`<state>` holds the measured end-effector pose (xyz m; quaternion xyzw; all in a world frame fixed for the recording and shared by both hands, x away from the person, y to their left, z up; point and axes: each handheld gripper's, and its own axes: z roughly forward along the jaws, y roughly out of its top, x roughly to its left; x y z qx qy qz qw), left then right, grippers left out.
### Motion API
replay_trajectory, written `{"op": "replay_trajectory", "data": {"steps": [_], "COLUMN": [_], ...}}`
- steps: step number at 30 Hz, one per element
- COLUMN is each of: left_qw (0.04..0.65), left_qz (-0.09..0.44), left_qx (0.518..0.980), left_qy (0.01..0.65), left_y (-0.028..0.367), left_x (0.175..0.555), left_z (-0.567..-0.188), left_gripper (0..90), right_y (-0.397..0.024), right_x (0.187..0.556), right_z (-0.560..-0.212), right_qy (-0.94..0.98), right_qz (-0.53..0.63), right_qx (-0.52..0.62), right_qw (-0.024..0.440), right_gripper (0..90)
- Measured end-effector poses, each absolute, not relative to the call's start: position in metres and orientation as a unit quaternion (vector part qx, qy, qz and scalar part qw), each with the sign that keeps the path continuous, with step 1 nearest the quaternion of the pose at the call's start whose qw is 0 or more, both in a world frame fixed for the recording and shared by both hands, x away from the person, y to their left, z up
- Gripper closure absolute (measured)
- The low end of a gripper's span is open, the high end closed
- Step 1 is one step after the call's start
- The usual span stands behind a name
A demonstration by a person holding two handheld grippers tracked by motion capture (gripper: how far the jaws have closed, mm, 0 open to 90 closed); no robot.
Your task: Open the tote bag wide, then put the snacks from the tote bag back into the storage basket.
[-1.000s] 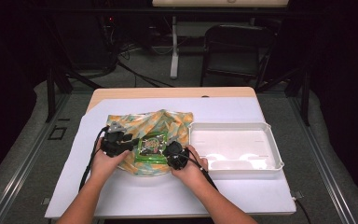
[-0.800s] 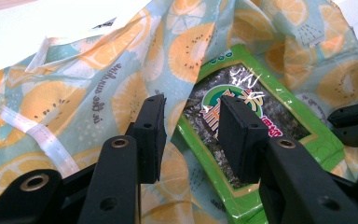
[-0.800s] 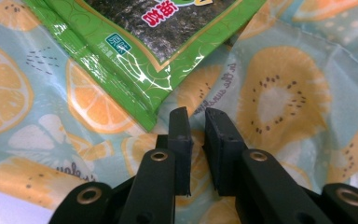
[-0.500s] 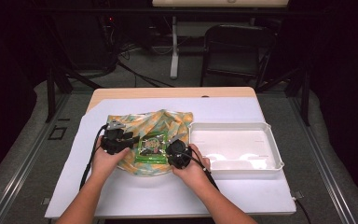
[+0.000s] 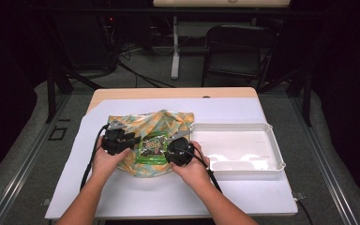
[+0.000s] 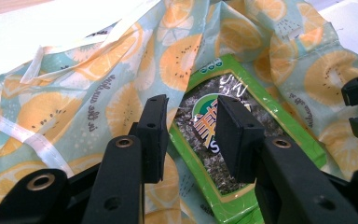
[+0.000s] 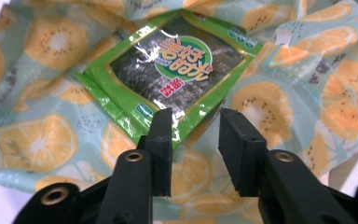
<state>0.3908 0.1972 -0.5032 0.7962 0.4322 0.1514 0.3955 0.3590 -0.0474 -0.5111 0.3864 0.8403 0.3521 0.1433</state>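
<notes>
Dark room all around us — black frames, a chair (image 5: 236,49) at the upper middle of the high view, cables on grey floor, and a white post (image 5: 175,47) standing behind the table. Our table (image 5: 122,93) is light wood with a big white sheet (image 5: 168,192) covering nearly all of it; just a strip of wood shows along the far edge. Right of centre on the sheet sits a white tray (image 5: 272,140), shallow, glare spots on its near side.

Left of the tray, touching or just beside its corner, lies the fruit-print bag (image 5: 136,124) — orange and kiwi slices on pale blue, crumpled flat. On top of it, in the middle of the frame, sits the green seaweed packet (image 5: 152,149), shiny, with a round logo.

We've got the left gripper (image 6: 189,140) at the packet's left edge in the high view. In the left gripper view its jaws stand apart, having just narrowed a bit, over the packet's edge and the cloth, not pressing on either as far as we can tell. The right gripper (image 7: 193,140) is at the packet's right side; in the right gripper view its jaws have just been opening and stand apart, with the packet's near corner just ahead of the left pad (image 7: 161,135) and only bag fabric in the gap.
</notes>
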Motion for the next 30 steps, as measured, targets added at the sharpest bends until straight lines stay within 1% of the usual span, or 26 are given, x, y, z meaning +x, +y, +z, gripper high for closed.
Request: {"op": "replay_trajectory", "data": {"steps": [5,6,7,11,16,18,19,21,27,30], "left_qw": [0.396,0.399,0.399,0.395,0.4,0.402,0.402,0.395,0.392,0.391], "left_qz": [0.138,0.138,0.138,0.122,0.116,0.115,0.115,0.107,0.1,0.099], "left_qx": [0.795,0.792,0.789,0.791,0.788,0.788,0.788,0.793,0.792,0.79], "left_qy": [0.439,0.442,0.446,0.45,0.453,0.452,0.452,0.452,0.458,0.462], "left_y": [0.198,0.198,0.198,0.2,0.2,0.199,0.199,0.199,0.199,0.199], "left_x": [0.392,0.393,0.393,0.396,0.397,0.398,0.398,0.398,0.4,0.401], "left_z": [-0.503,-0.504,-0.504,-0.505,-0.506,-0.507,-0.508,-0.508,-0.51,-0.511], "left_gripper": [62.5,61.7,60.7,57.5,54.9,53.6,53.1,52.0,49.9,49.1], "right_y": [-0.046,-0.041,-0.04,-0.036,-0.033,-0.031,-0.033,-0.033,-0.028,-0.026], "right_x": [0.361,0.363,0.364,0.367,0.371,0.374,0.373,0.375,0.381,0.384], "right_z": [-0.508,-0.515,-0.514,-0.515,-0.514,-0.516,-0.51,-0.51,-0.508,-0.509], "right_qy": [0.835,0.809,0.807,0.8,0.809,0.805,0.826,0.821,0.82,0.819], "right_qz": [0.364,0.417,0.423,0.435,0.408,0.411,0.367,0.375,0.37,0.366], "right_qx": [0.385,0.38,0.378,0.373,0.388,0.393,0.402,0.412,0.414,0.416], "right_qw": [0.147,0.165,0.167,0.177,0.169,0.168,0.144,0.127,0.142,0.152], "right_gripper": [58.5,57.4,56.6,53.5,50.2,50.3,51.2,52.8,58.6,59.8]}}
